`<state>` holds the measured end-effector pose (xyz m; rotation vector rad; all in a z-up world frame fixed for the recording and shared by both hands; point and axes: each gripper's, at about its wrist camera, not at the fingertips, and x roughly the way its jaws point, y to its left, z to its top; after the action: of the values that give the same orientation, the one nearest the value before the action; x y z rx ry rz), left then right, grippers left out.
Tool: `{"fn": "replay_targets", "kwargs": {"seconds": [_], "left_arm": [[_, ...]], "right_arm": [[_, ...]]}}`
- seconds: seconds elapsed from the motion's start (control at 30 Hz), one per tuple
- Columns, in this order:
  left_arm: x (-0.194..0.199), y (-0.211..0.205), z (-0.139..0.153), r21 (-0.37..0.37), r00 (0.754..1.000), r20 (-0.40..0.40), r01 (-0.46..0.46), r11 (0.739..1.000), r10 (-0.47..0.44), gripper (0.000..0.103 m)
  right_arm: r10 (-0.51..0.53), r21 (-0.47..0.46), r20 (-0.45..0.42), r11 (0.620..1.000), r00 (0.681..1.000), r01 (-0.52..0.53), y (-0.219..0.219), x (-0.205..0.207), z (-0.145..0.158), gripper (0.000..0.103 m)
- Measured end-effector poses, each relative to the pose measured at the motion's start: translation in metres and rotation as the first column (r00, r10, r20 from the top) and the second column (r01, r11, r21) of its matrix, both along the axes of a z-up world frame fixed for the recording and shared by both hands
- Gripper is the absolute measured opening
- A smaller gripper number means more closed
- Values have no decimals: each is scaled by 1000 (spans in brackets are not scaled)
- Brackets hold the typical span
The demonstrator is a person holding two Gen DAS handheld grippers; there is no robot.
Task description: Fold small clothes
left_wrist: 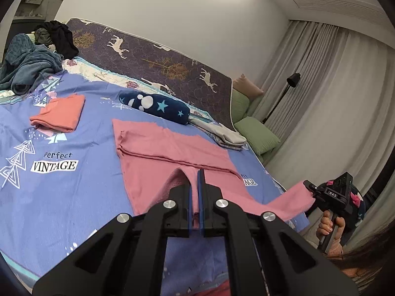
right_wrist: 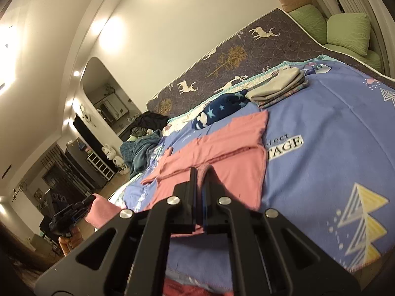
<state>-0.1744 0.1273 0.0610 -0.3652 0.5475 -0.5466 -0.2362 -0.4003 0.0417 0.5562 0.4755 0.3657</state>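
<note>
A pink garment (left_wrist: 172,153) lies spread on the blue bedsheet (left_wrist: 61,197), its far part folded over. My left gripper (left_wrist: 196,180) is shut on the garment's near edge, cloth pinched between its jaws. My right gripper (right_wrist: 200,180) is shut on another near corner of the same pink garment (right_wrist: 222,153). In the left wrist view the right gripper (left_wrist: 308,187) holds a pink corner lifted off the bed's edge. In the right wrist view the left gripper (right_wrist: 91,198) holds the other pink corner at the left.
A folded orange garment (left_wrist: 59,113) lies at the left. A dark blue star-print roll (left_wrist: 158,107) and a folded grey stack (left_wrist: 222,133) lie beyond the pink garment. A teal and black clothes heap (left_wrist: 32,59) sits far left. Green pillows (left_wrist: 256,133) lie beside the bed.
</note>
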Motion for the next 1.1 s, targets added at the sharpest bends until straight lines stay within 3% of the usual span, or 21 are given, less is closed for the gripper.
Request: {"fn": "replay_targets", "kwargs": {"seconds": [0.37,0.6,0.9,1.1], "left_arm": [[82,-9,17,40,999,-9,-47,998,47,3],[151,-12,11,18,995,-85,-55,998,57,3],[248,-27,-3,59,985,-157,-60,996,69,3],[322,-41,-46,171,968,-222,-77,982,114,4]], "right_arm": [[-52,-6,-25,999,998,52,-8,84,13,4],[-79,-17,-67,997,995,78,-9,142,13,4],[-126,-96,-133,989,983,113,-5,230,7,5],[-153,-136,-246,983,957,122,-8,306,-28,6]]}}
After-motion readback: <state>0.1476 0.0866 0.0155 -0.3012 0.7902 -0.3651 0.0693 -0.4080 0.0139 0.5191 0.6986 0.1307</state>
